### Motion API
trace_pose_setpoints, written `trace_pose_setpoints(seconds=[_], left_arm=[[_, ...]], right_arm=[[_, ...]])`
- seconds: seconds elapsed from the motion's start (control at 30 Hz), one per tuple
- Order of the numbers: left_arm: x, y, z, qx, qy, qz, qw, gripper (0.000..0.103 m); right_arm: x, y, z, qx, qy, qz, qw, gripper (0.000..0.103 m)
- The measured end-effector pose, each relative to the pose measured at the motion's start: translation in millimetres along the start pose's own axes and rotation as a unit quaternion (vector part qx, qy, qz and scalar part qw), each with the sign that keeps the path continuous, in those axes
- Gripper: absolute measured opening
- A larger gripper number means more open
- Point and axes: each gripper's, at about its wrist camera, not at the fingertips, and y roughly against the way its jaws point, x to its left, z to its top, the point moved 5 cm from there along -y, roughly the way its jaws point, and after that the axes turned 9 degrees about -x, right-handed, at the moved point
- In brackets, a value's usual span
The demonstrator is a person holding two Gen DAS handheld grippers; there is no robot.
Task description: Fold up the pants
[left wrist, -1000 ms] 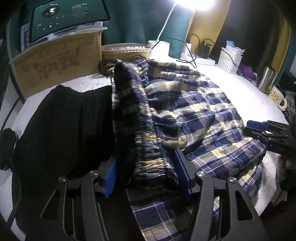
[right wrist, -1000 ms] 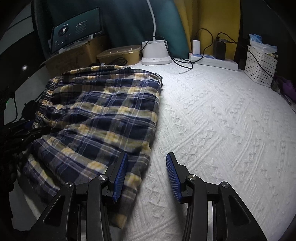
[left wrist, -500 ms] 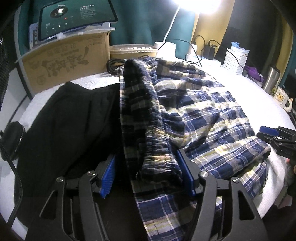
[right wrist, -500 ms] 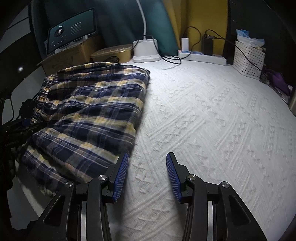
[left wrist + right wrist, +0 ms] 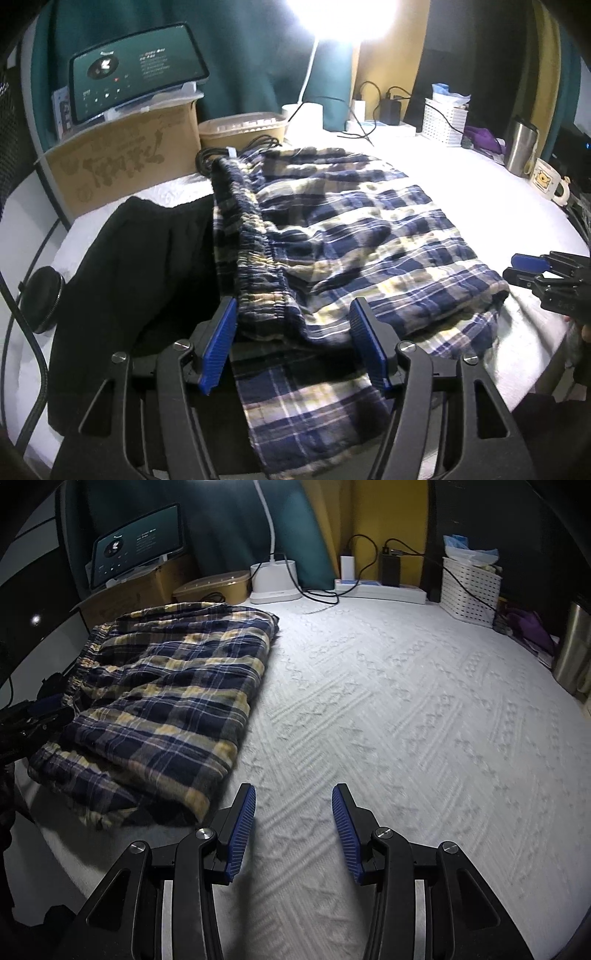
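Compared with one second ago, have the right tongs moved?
Yes. The right tongs have moved right, off the plaid pants; only the white bedspread now lies between the fingers.

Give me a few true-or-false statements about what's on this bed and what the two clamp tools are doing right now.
1. The navy and yellow plaid pants lie folded on the white knitted bedspread. True.
2. The right gripper is clamped on the plaid cloth. False: its jaws stand open over bare bedspread, beside the pants.
3. A black garment lies next to the pants' gathered waistband. True.
4. The left gripper is shut. False: its jaws are spread apart, with the waistband end lying between them.
5. A steel tumbler stands on the brown cardboard box. False: a tablet with a lit screen sits there; the tumbler stands far right.
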Motion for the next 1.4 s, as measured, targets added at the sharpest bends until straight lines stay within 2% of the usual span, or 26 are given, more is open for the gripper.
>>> trace_pose_setpoints(seconds=[0.2,0.27,0.3,0.33,0.67,1.0,1.27,1.4], left_arm=[[-8,13,9,-0.023,-0.017,0.017,0.9995,0.063],[-11,18,12,-0.03,-0.017,0.017,0.9992,0.063],[-14,21,14,-0.036,-0.018,0.018,0.999,0.063],[-17,24,16,-0.041,-0.02,0.017,0.9988,0.063],[-68,33,26,-0.05,-0.037,-0.042,0.9971,0.063],[-122,52,42,-0.074,-0.072,-0.095,0.9902,0.063],[-152,68,55,-0.099,-0.085,-0.119,0.9844,0.064],[-159,81,63,-0.121,-0.087,-0.123,0.9813,0.068]], right_arm=[[-10,18,-5,-0.01,-0.007,-0.013,1.0,0.046],[-14,23,-5,-0.014,-0.01,-0.017,1.0,0.052],[-16,27,-6,-0.018,-0.012,-0.019,1.0,0.062],[-18,30,-6,-0.022,-0.014,-0.02,0.999,0.066],[-36,63,-4,-0.046,-0.028,-0.038,0.998,0.066],[-64,116,4,-0.098,-0.048,-0.073,0.991,0.067],[-79,154,6,-0.13,-0.055,-0.095,0.985,0.068],[-84,171,8,-0.143,-0.054,-0.108,0.982,0.068]])
